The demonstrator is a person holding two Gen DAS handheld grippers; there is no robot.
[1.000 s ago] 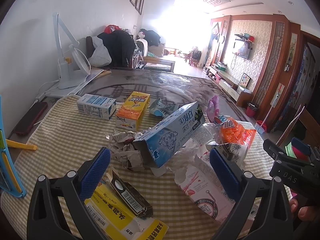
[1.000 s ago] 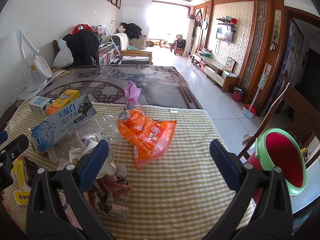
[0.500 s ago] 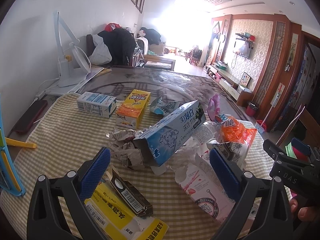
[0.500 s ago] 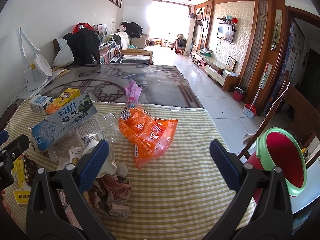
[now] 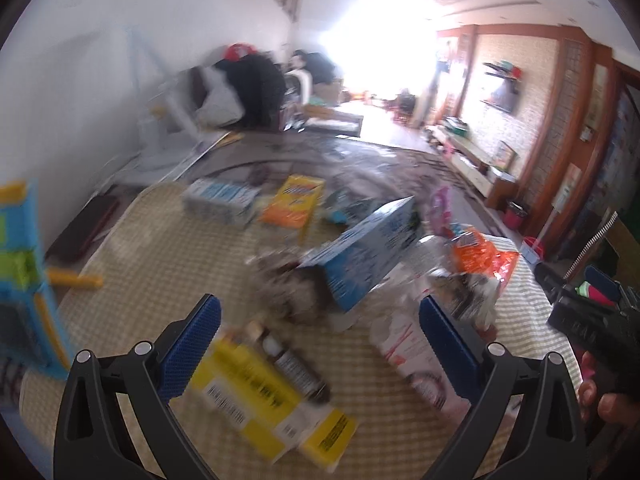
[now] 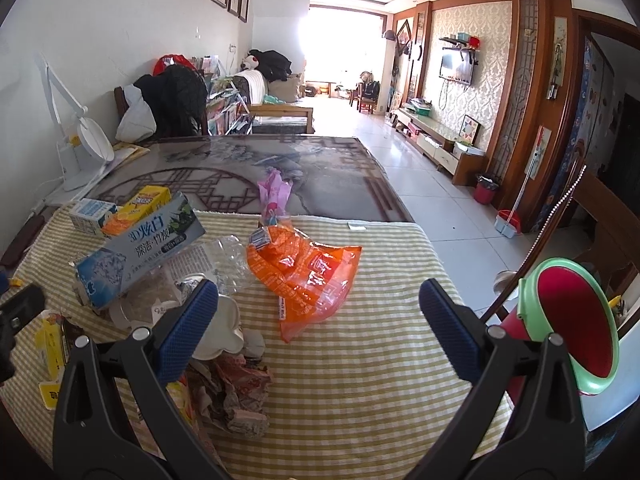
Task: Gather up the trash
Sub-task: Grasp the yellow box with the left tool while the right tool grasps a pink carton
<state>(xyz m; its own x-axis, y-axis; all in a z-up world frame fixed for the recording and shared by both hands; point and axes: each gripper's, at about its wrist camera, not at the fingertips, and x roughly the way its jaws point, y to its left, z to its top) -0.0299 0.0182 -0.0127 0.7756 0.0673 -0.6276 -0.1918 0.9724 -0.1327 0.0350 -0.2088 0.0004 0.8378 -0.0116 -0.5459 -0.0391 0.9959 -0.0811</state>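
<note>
Trash lies scattered on a yellow checked tablecloth [image 6: 360,380]. A blue toothpaste box [image 5: 364,256] [image 6: 136,252] rests on crumpled paper [image 5: 288,292]. An orange plastic bag [image 6: 304,276] [image 5: 480,256] lies to the right, with a yellow flattened carton [image 5: 268,404] nearest my left gripper [image 5: 320,344]. That gripper hangs open above the cloth, holding nothing. My right gripper [image 6: 318,324] is open too, over the cloth in front of the orange bag. A red bin with a green rim [image 6: 572,320] stands past the table's right edge.
A blue-white milk carton [image 5: 220,200] and a yellow-orange juice box [image 5: 292,204] stand at the back left. A pink wrapper [image 6: 274,192] lies behind the orange bag. A white desk lamp [image 6: 76,136] stands on the dark glass tabletop [image 6: 280,168]. A wooden chair [image 6: 600,216] is at right.
The left wrist view has swung and blurred, with the scene shifting right and down as the left gripper moves. The right gripper has barely moved. Both stay open.
</note>
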